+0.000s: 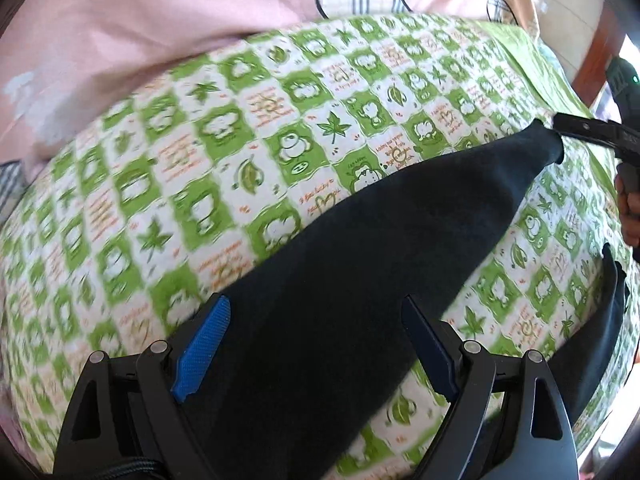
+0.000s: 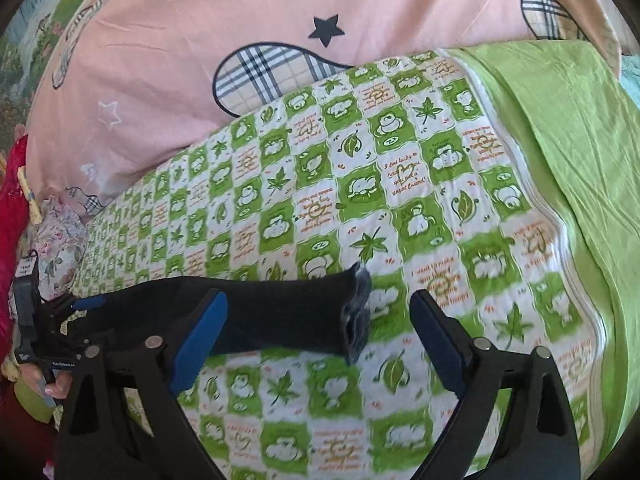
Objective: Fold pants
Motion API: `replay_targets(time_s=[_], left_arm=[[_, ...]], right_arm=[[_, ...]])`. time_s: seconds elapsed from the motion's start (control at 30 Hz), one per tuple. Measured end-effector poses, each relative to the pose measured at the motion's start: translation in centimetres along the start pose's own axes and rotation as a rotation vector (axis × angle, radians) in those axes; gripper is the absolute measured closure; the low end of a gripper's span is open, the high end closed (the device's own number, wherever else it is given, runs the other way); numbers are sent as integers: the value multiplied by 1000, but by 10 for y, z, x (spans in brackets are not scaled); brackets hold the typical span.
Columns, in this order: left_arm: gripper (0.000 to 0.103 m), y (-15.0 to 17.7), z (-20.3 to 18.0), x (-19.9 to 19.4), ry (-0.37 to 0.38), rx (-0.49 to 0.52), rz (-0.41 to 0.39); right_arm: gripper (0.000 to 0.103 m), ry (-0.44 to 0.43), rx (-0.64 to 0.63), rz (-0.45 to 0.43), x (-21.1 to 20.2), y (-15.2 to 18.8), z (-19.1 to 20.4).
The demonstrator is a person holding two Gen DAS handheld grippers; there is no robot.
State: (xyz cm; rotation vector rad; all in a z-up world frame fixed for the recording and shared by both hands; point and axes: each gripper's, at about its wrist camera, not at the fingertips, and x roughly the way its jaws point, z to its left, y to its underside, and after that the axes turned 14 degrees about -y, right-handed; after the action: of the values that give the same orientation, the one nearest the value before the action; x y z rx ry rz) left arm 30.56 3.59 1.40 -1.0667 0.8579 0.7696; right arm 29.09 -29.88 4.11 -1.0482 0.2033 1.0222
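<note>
Black pants lie stretched across the green checked bedspread. My left gripper stands open over the wide end, the cloth filling the gap between its blue pads. One leg runs up-right to a tip where a finger of my right gripper meets it. A second leg hangs at the right. In the right wrist view the leg's hem lies between the wide-apart fingers of my right gripper, clear of the right pad. The left gripper sits at the pants' far left end.
A pink quilt with plaid shapes and stars rests along the back of the bedspread. Plain green sheet borders the right side. Red cloth is at the far left. A hand grips the left tool's handle.
</note>
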Motion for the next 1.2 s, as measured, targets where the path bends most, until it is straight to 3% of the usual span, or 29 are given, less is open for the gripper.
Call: replay_targets(time_s=[0.07, 0.17, 0.23, 0.3, 0.33, 0.37, 0.4, 0.43, 0.5, 0.77, 1.0, 1.2], left_arm=[[15, -10, 0, 11, 2, 22, 12], [17, -23, 0, 26, 29, 48, 34], [25, -28, 0, 38, 36, 67, 64], [41, -29, -3, 47, 51, 90, 95], [46, -29, -5, 49, 64, 105, 96], [61, -30, -7, 50, 75, 112, 88], [87, -30, -8, 48, 90, 115, 83], [94, -30, -10, 47, 103, 116, 81], [98, -26, -14, 36, 86, 114, 36], [99, 23, -42, -42, 132, 126, -124], [99, 82, -61, -89, 192, 89, -143], [99, 122, -79, -105, 207, 78, -134]], right_arm=[[29, -5, -4, 39, 13, -5, -5], [57, -17, -18, 90, 28, -6, -7], [73, -4, -44, 99, 31, -5, -6], [91, -6, -58, 94, 30, -4, -5], [92, -13, -65, 87, 28, -3, -3], [93, -18, -74, 86, 27, -3, -1], [94, -19, -81, 90, 27, -3, -1], [94, -19, -90, 86, 26, -3, 0], [95, -27, -103, 72, 20, -1, 4], [95, -74, -114, 12, -16, 20, 6], [95, -123, -135, -40, -57, 63, 6], [97, -119, -147, -51, -84, 99, 7]])
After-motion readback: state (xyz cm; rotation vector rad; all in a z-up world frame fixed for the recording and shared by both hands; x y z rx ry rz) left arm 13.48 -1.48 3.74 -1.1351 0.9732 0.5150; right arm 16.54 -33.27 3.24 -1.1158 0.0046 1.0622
